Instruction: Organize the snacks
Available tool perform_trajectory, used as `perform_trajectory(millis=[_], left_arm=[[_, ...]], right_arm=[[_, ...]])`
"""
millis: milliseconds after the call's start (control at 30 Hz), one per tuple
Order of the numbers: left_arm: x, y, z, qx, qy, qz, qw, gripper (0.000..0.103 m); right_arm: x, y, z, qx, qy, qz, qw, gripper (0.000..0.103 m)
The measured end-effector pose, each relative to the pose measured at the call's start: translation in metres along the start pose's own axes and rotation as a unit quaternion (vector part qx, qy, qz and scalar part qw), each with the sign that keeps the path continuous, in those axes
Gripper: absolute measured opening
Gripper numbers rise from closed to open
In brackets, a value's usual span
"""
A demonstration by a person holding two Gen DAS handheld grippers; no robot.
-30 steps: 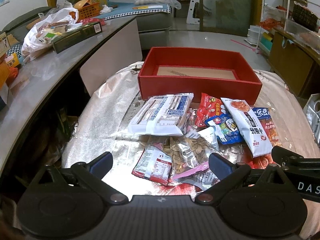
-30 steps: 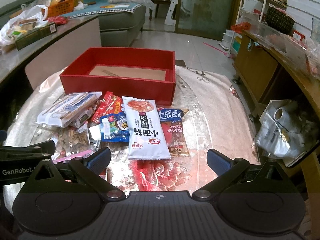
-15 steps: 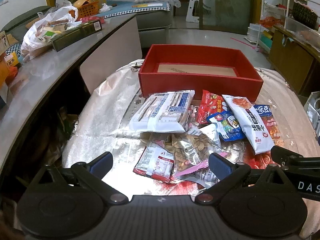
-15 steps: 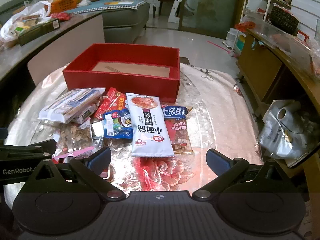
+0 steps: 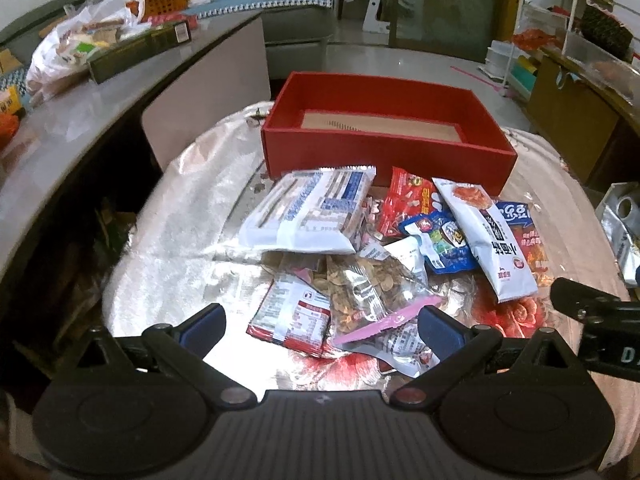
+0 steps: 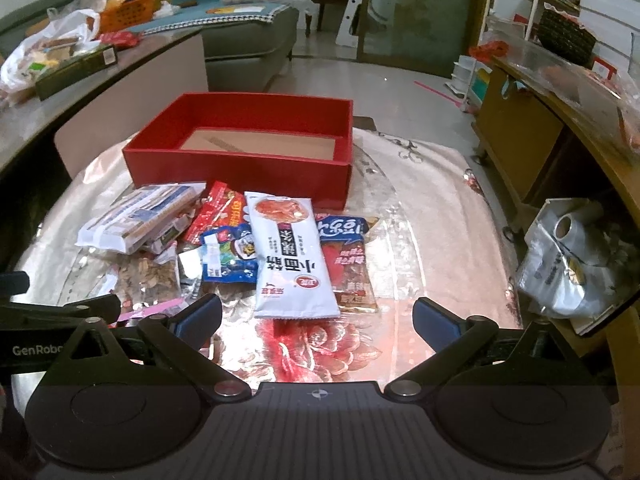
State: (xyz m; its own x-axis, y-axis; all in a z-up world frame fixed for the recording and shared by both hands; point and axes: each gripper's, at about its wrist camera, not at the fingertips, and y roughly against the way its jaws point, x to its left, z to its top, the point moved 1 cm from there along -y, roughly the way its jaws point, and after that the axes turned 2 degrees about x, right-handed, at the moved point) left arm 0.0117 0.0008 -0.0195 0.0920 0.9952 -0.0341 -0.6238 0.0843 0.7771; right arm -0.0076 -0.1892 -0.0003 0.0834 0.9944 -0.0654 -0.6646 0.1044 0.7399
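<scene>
Floral-clothed worktop [image 6: 432, 216] under both tools. Your left gripper [image 5: 322, 322] and right gripper [image 6: 316, 320] hover low at the near edge, fingers spread wide, nothing held. Just beyond, the snack packets [image 5: 360, 248] lie heaped and overlapping, white noodle packet [image 6: 290, 254] on top. Past them the red box [image 5: 384, 152] sits bare inside, likely the bin for the packets.

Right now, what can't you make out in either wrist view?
- Red box floor: near strip hidden by its front wall, both views.
- Packets under the white striped pack: covered, left wrist view; only edges show.
- Red-brown packet: left part under the long white packet, right wrist view.
- Clear nut bag: lower corner behind the left hand-held gripper finger.
- Small print on the packets: too small to read.
</scene>
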Motion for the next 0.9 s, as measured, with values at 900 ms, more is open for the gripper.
perform_trajectory(millis=[900], left_arm=[[-0.008,-0.076,0.030,0.103,0.059,-0.013,0.9928,0.089]], right_arm=[[-0.019,0.005,0.001,0.007,-0.026,0.033,0.999,0.103]])
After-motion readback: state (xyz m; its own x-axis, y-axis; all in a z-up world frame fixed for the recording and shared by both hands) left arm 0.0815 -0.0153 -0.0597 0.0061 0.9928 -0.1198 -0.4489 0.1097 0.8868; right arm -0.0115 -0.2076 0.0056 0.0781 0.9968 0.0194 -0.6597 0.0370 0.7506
